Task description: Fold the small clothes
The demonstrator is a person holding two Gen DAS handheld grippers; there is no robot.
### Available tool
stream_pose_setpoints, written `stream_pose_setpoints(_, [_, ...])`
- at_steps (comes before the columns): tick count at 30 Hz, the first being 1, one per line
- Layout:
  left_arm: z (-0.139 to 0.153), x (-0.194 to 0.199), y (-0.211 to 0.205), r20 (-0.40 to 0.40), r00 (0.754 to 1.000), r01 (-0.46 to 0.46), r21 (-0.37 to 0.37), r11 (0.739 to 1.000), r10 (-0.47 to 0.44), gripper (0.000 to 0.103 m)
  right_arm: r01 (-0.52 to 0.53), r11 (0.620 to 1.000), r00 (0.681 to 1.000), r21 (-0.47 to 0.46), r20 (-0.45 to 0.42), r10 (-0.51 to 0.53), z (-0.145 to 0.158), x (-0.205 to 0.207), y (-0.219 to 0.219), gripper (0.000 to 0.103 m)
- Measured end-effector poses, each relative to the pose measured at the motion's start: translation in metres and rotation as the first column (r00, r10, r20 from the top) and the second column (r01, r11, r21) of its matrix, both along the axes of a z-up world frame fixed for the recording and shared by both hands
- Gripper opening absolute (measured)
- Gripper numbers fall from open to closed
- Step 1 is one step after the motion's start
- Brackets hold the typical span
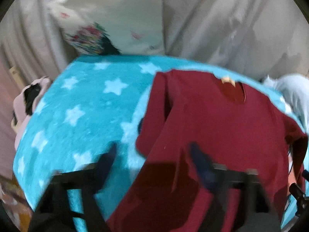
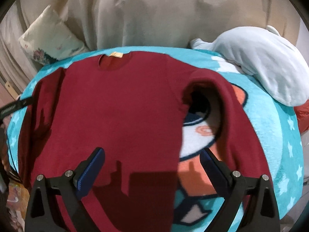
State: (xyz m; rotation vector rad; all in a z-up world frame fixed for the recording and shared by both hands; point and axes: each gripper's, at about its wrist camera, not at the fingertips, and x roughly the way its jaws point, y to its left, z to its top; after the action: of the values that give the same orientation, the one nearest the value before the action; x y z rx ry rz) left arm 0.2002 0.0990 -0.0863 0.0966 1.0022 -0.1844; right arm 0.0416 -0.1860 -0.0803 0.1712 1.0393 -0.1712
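Observation:
A dark red long-sleeved shirt (image 2: 119, 104) lies flat, collar away from me, on a turquoise star-print blanket (image 2: 270, 145). Its right sleeve (image 2: 229, 112) arches down beside the body; its left sleeve (image 1: 154, 106) lies along the left side. My right gripper (image 2: 152, 166) is open and empty above the shirt's lower right edge. My left gripper (image 1: 154, 158) is open and empty above the shirt's lower left edge; that view is blurred. The shirt also shows in the left wrist view (image 1: 222, 125).
A white floral pillow (image 1: 108, 25) leans at the back left against cream curtains (image 2: 154, 9). A pale blue plush cushion (image 2: 260, 61) lies at the back right, with a red object (image 2: 303, 116) beside it. Pink and black items (image 1: 30, 96) sit off the blanket's left edge.

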Motion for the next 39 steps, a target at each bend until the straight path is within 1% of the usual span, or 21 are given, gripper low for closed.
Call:
stream_pose_setpoints(1, [-0.007,0.010,0.000,-0.042,0.999,0.012,0.017,1.000,-0.012,0.007,-0.002,1.000,1.000,-0.005,-0.006,0.002,-0.001,0.002,0.004,0.100])
stream_pose_setpoints(2, [-0.013,0.017,0.004,-0.066,0.998,0.006,0.028,1.000,-0.004,0.008,-0.003,1.000,1.000,-0.009,-0.011,0.002,-0.003,0.003,0.008,0.100])
stream_pose_setpoints(3, [-0.013,0.020,0.010,-0.062,0.998,-0.006,0.031,0.999,0.008,0.008,-0.001,1.000,1.000,-0.015,-0.020,0.001,-0.005,0.005,0.012,0.100])
stream_pose_setpoints(7, [-0.004,0.032,0.055,-0.016,0.991,-0.131,0.066,0.989,0.132,0.008,0.025,0.999,0.998,-0.025,-0.050,-0.026,-0.013,0.011,0.018,0.096])
stream_pose_setpoints(9, [-0.003,0.040,0.080,0.005,0.978,-0.209,0.115,0.971,0.209,0.008,0.044,0.999,0.997,-0.022,-0.064,-0.045,-0.017,0.014,0.017,0.096])
stream_pose_setpoints(11, [-0.006,0.049,0.100,0.000,0.962,-0.269,0.152,0.951,0.272,0.008,0.071,0.997,0.994,-0.011,-0.087,-0.072,-0.023,0.016,0.014,0.096])
stream_pose_setpoints(14, [-0.011,0.053,0.123,-0.042,0.956,-0.284,0.119,0.951,0.291,0.010,0.101,0.995,0.991,0.010,-0.087,-0.100,-0.022,0.017,0.007,0.095])
stream_pose_setpoints(15, [-0.010,0.050,0.126,-0.040,0.958,-0.279,0.106,0.954,0.284,0.014,0.108,0.994,0.991,0.015,-0.077,-0.107,-0.019,0.017,0.003,0.094])
stream_pose_setpoints(16, [-0.007,0.046,0.126,-0.024,0.961,-0.273,0.106,0.956,0.277,0.020,0.122,0.992,0.991,0.018,-0.057,-0.121,-0.013,0.017,-0.003,0.095])
stream_pose_setpoints(19, [-0.002,0.034,0.124,0.015,0.965,-0.261,0.110,0.959,0.261,0.028,0.155,0.988,0.988,-0.003,0.008,-0.155,0.006,0.020,-0.028,0.095])
stream_pose_setpoints(20, [0.000,0.030,0.125,0.015,0.965,-0.261,0.106,0.959,0.261,0.028,0.158,0.987,0.987,-0.011,0.024,-0.158,0.012,0.024,-0.038,0.095])
stream_pose_setpoints(22, [0.002,0.024,0.127,0.005,0.962,-0.273,0.091,0.958,0.274,0.029,0.155,0.987,0.987,-0.030,0.050,-0.154,0.024,0.041,-0.063,0.095])
stream_pose_setpoints(25, [0.012,0.010,0.129,0.003,0.952,-0.305,0.059,0.951,0.305,0.029,0.098,0.995,0.993,-0.031,0.064,-0.096,0.028,0.081,-0.096,0.095])
stream_pose_setpoints(28, [0.025,-0.011,0.129,-0.002,0.946,-0.325,0.019,0.946,0.325,0.030,0.030,0.999,0.999,-0.043,0.017,-0.029,0.011,0.131,-0.112,0.095])
stream_pose_setpoints(29, [0.028,-0.017,0.127,-0.005,0.945,-0.328,0.007,0.945,0.328,0.031,0.015,1.000,1.000,-0.024,-0.003,-0.015,0.001,0.146,-0.118,0.095])
stream_pose_setpoints(32, [0.041,-0.039,0.121,-0.003,0.943,-0.333,-0.025,0.942,0.333,0.036,0.002,0.996,0.998,0.093,-0.059,0.003,-0.033,0.190,-0.131,0.095])
stream_pose_setpoints(35, [0.047,-0.058,0.114,-0.008,0.939,-0.345,-0.053,0.937,0.345,0.040,0.003,0.991,0.995,0.136,-0.095,0.010,-0.056,0.211,-0.132,0.095])
stream_pose_setpoints(36, [0.047,-0.061,0.112,-0.012,0.937,-0.349,-0.058,0.935,0.349,0.040,0.002,0.990,0.994,0.143,-0.105,0.013,-0.061,0.218,-0.130,0.092])
stream_pose_setpoints(37, [0.047,-0.065,0.110,-0.018,0.935,-0.356,-0.067,0.932,0.355,0.040,-0.004,0.987,0.993,0.159,-0.112,0.022,-0.064,0.220,-0.128,0.078])
stream_pose_setpoints(38, [0.046,-0.067,0.108,-0.023,0.932,-0.361,-0.073,0.930,0.361,0.040,-0.012,0.987,0.992,0.161,-0.119,0.031,-0.066,0.223,-0.123,0.074])
stream_pose_setpoints(39, [0.044,-0.069,0.107,-0.029,0.930,-0.368,-0.079,0.927,0.367,0.040,-0.027,0.991,0.992,0.132,-0.118,0.043,-0.064,0.225,-0.118,0.056])
